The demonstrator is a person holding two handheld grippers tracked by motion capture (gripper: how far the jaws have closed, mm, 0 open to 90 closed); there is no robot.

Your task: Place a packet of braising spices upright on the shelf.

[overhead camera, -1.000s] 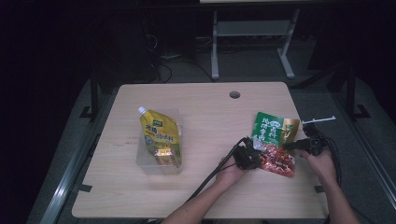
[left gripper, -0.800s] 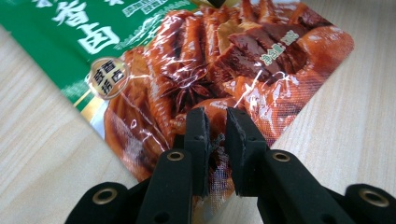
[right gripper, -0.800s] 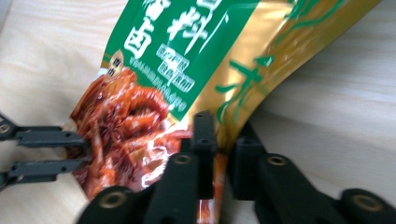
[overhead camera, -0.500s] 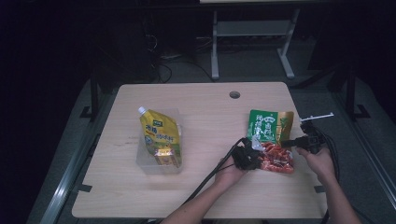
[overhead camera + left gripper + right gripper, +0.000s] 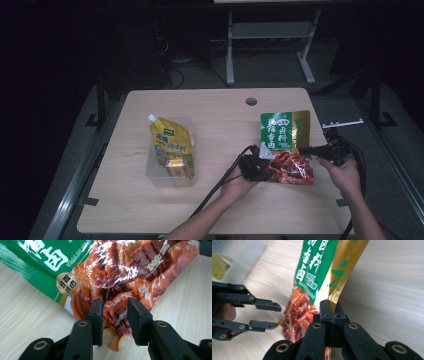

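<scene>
One green-and-red seasoning packet [image 5: 285, 142] lies at the table's [image 5: 215, 115] 3 o'clock side, long axis running 12 to 6, green end toward 12. The right gripper [image 5: 332, 308] is clamped on its gold side edge. The left gripper [image 5: 115, 315] stands narrowly parted around the red end, seemingly not squeezing. One yellow spout pouch [image 5: 171, 145] rests in one clear tub [image 5: 152, 172] at 9 o'clock.

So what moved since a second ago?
The green and red spice packet slid a little to the left across the table and now lies straighter. The right gripper stays shut on its edge, and the left gripper stays open around its red end. The yellow pouch in the clear box did not move.
</scene>
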